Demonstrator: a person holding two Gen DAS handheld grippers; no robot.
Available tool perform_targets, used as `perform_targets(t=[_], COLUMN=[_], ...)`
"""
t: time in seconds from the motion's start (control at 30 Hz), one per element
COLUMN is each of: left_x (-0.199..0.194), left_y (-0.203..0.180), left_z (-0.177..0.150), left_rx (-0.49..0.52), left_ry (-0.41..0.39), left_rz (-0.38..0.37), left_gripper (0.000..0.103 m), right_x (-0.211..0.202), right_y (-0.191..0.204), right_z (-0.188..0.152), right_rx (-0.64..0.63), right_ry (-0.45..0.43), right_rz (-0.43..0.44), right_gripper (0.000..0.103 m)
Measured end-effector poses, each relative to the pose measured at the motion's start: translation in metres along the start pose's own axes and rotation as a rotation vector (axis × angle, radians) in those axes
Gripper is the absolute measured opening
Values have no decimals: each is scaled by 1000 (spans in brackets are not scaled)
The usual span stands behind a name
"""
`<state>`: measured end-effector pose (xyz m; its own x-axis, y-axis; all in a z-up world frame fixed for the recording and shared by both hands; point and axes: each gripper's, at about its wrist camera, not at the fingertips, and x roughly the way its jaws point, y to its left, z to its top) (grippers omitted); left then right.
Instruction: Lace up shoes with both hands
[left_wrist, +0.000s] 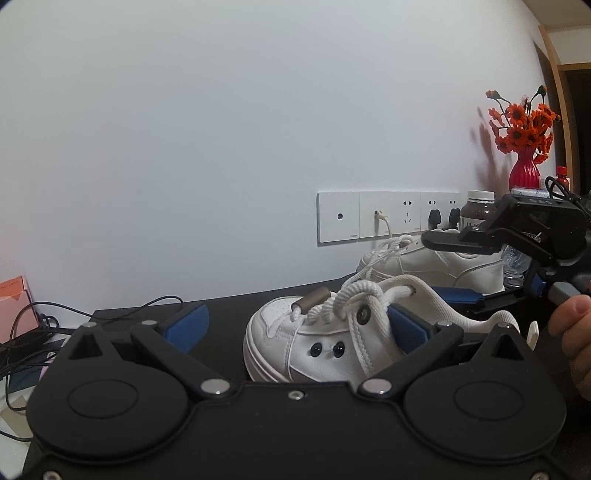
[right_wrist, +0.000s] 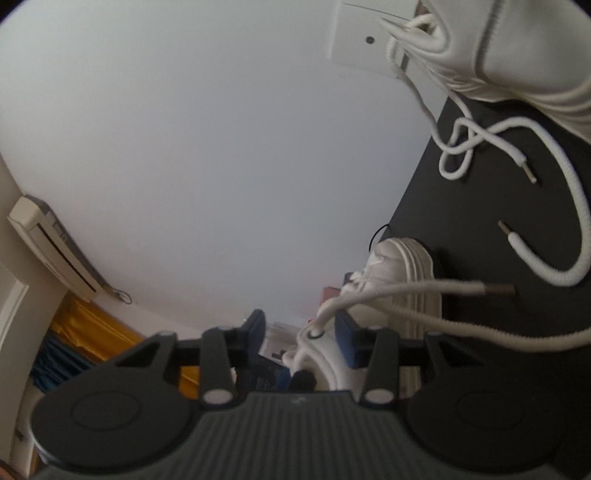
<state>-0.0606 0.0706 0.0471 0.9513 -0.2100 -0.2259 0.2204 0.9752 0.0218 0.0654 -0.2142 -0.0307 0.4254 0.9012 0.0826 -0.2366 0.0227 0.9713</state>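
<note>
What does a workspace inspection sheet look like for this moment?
Surface: black tabletop, against a pale wall.
Job's things: near shoe, white, laces loose through its top eyelets; far shoe by the wall, its laces trailing on the tabletop.
Clutter: red vase of orange flowers, dark jar, pink box.
Grippers: left gripper open, straddling the near shoe; right gripper open, a lace running between its pads, not pinched.
Cables: black wires at the table's left edge; a plug in the outlet strip.
Surroundings: air conditioner high on the wall; a hand at right.
</note>
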Motion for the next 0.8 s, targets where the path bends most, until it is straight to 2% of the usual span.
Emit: perform_targets(t=[0.07,0.2,0.37,0.5,0.57,0.63,0.67,0.8], left_x=[-1,-5,-8,-7,-6,-3,-2,-1], left_y=[-1,-9,-14,-15,-15,-13,-11,-6], left_z=[1,4,6,6,5,3,2,2], left_rx=[4,39,59,70,78,88,87,65], left_ry=[2,6,22,40,45,49,52,57], left_rz=[4,6,-7,-14,-8,0,0,-16], left_gripper=[103,103,103,103,103,103,103,103], right_x=[-1,-2,-4,0,-1,3,4,-6], right_y=[1,-1,-11,-10,-10,-7,-4,15], right_z=[-1,-2,1,8,7,4,0,-5], right_rx=[-10,-39,15,17,-10,-57,-91,-217], right_ry=[-5,-3,3,12,2,-10,-18,-62], right_rz=[1,-24,-21,-8,-17,-23,-23,0], right_gripper=[35,13,13,20,20,8,6,6])
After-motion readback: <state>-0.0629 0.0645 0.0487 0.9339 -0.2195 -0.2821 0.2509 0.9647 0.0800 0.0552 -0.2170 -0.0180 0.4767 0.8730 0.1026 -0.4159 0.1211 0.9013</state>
